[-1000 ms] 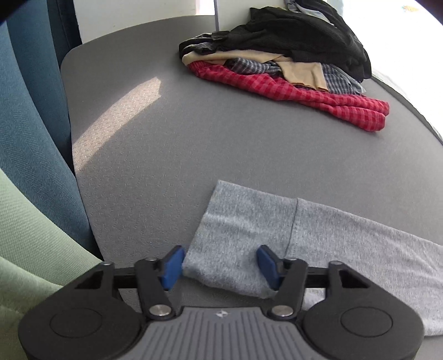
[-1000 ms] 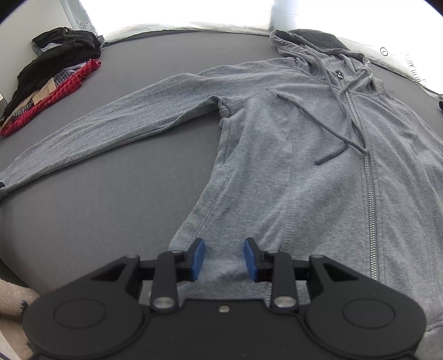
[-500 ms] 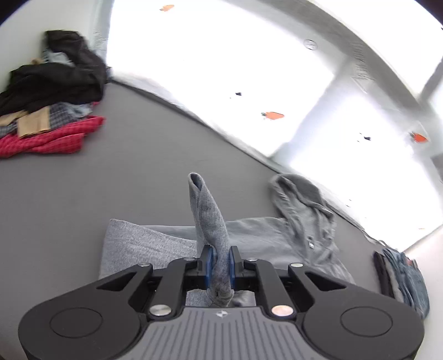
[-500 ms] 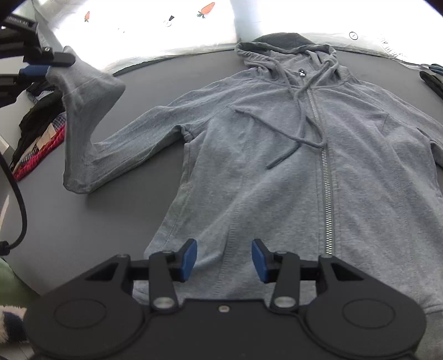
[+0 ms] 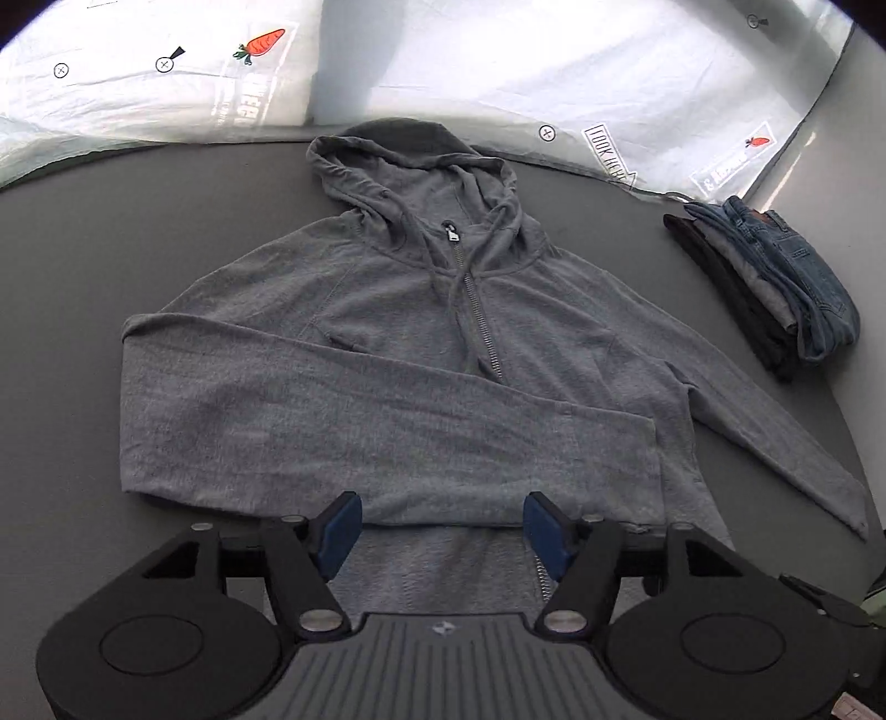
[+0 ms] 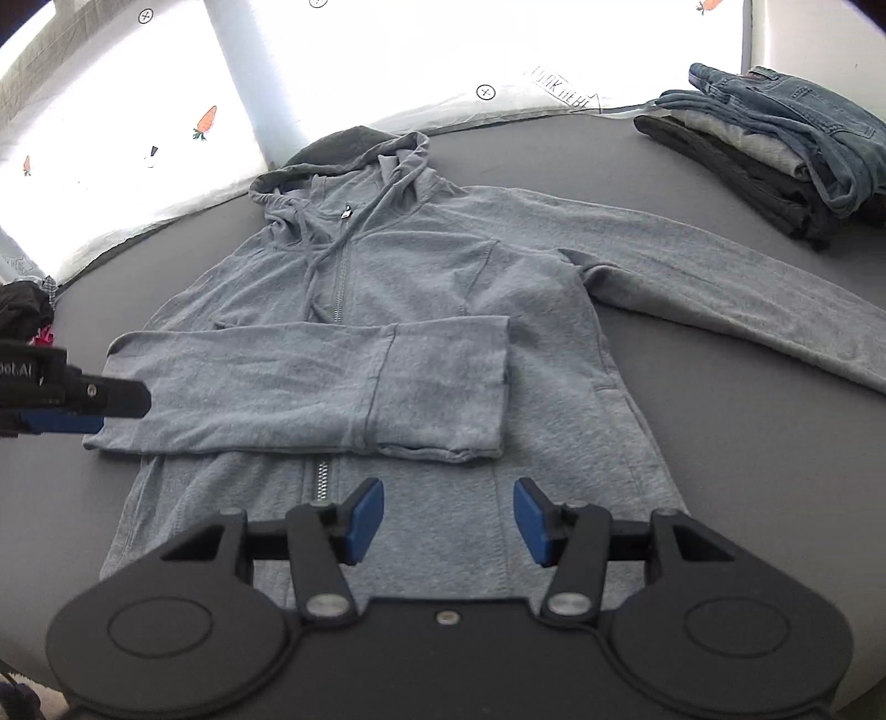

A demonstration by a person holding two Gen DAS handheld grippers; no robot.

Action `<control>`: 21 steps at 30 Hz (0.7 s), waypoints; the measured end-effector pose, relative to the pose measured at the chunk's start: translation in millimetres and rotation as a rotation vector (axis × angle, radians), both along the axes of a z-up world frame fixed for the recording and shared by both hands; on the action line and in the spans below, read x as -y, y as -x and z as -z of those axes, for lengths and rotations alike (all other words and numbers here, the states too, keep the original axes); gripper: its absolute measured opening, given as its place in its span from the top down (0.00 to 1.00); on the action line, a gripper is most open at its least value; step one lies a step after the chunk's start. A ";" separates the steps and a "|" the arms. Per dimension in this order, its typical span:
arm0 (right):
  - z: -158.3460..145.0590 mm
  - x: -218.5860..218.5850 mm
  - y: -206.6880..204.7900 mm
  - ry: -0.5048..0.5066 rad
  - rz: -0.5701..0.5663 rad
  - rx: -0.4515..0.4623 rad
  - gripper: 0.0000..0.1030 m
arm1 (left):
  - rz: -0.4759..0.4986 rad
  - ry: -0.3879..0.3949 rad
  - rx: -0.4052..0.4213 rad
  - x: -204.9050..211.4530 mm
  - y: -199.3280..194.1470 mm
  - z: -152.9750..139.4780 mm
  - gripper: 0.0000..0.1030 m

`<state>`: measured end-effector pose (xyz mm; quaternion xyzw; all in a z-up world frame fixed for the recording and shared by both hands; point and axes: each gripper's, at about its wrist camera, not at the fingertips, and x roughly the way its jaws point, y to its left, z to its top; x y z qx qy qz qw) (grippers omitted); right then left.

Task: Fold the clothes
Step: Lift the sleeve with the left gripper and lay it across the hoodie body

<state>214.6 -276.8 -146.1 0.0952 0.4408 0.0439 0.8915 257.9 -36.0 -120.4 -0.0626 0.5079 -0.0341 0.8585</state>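
The left claw [image 5: 443, 526] points forward and down, its blue pads [image 5: 338, 526] well apart and the jaws opening, with nothing pinched between them. The right claw [image 6: 448, 518] also tilts downward, jaws opening, blue pads [image 6: 365, 512] apart and gripping nothing. The left claw shows from the side at the left edge of the right wrist view.

A grey bench [image 5: 83, 266] is lying under everything, meeting a bright white printed sheet [image 5: 421, 61] at twelve o'clock. Orange carrot pictures [image 5: 260, 47] and small circled crosses [image 5: 547, 133] are showing on that sheet, with the lettering "LOOK HERE" [image 6: 562, 91] sitting toward one o'clock.
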 end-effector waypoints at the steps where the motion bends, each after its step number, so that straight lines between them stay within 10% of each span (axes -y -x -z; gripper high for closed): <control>1: 2.0 7.9 -5.1 -0.009 0.003 0.000 0.49 | -0.043 -0.037 -0.034 -8.2 -0.4 14.1 0.36; 7: 23.4 21.5 -44.5 -0.026 -0.081 -0.026 0.49 | -0.286 0.073 -0.178 -58.9 5.0 60.1 0.25; 10: 31.5 10.6 -66.1 0.014 -0.238 -0.068 0.78 | -0.342 0.120 -0.204 -70.0 3.9 65.3 0.21; 15: -26.4 5.5 -82.4 0.009 -0.414 0.139 0.93 | -0.438 0.173 -0.227 -85.4 0.5 63.6 0.21; 21: -110.5 97.1 -126.1 -0.009 -0.183 0.402 0.94 | -0.507 0.222 -0.232 -106.4 -12.3 55.3 0.21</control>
